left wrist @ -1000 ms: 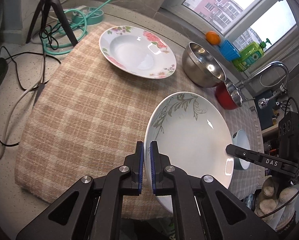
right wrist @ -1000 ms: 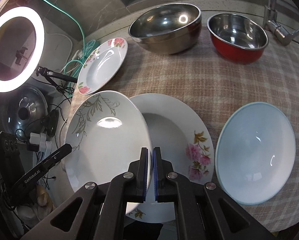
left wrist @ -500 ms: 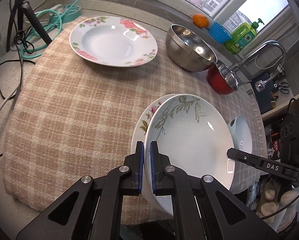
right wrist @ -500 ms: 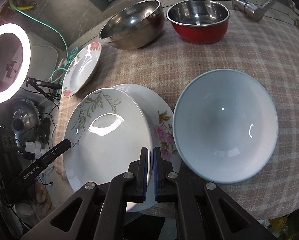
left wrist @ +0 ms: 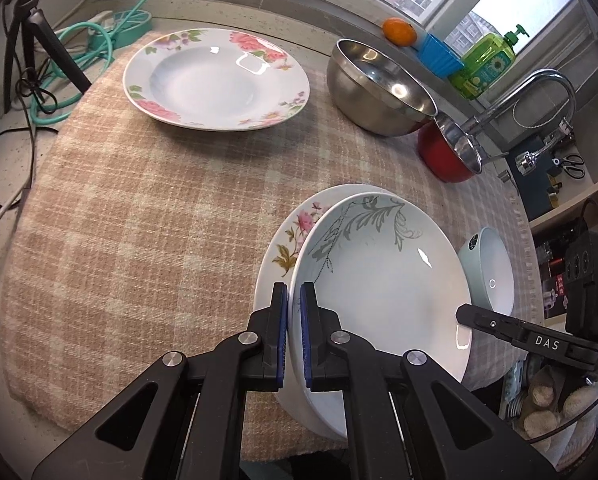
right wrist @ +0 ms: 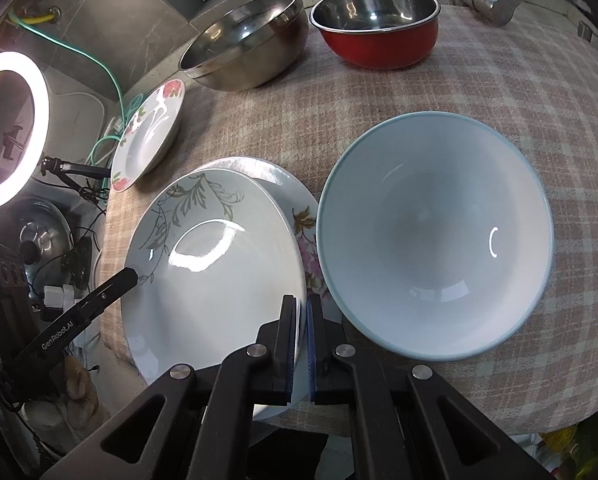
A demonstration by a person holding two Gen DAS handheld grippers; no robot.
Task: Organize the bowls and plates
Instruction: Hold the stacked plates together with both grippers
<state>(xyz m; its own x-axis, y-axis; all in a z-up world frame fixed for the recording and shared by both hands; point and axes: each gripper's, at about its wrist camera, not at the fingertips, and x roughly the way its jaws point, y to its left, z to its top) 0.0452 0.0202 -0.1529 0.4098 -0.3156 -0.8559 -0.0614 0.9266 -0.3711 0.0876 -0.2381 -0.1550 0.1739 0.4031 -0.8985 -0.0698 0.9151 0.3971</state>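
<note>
Both grippers hold the same white plate with a grey leaf pattern [left wrist: 383, 280] [right wrist: 215, 264]. My left gripper [left wrist: 293, 300] is shut on its near-left rim. My right gripper [right wrist: 302, 312] is shut on its right rim. The plate sits over a white plate with pink flowers [left wrist: 289, 240] [right wrist: 305, 216] on the checked cloth; contact cannot be told. A pale blue bowl [right wrist: 435, 240] [left wrist: 493, 272] stands just right of them. A second flowered plate [left wrist: 215, 78] [right wrist: 149, 132] lies at the far left.
A steel bowl [left wrist: 379, 88] [right wrist: 247, 52] and a red bowl [left wrist: 447, 152] [right wrist: 375, 28] stand at the back near the tap [left wrist: 539, 92]. Cables and a tripod [left wrist: 31, 48] lie off the cloth at left. The table's front edge is close below the held plate.
The leaf plate, held by both grippers, has moved down and over the flowered plate. The pale blue bowl now appears closer on the right.
</note>
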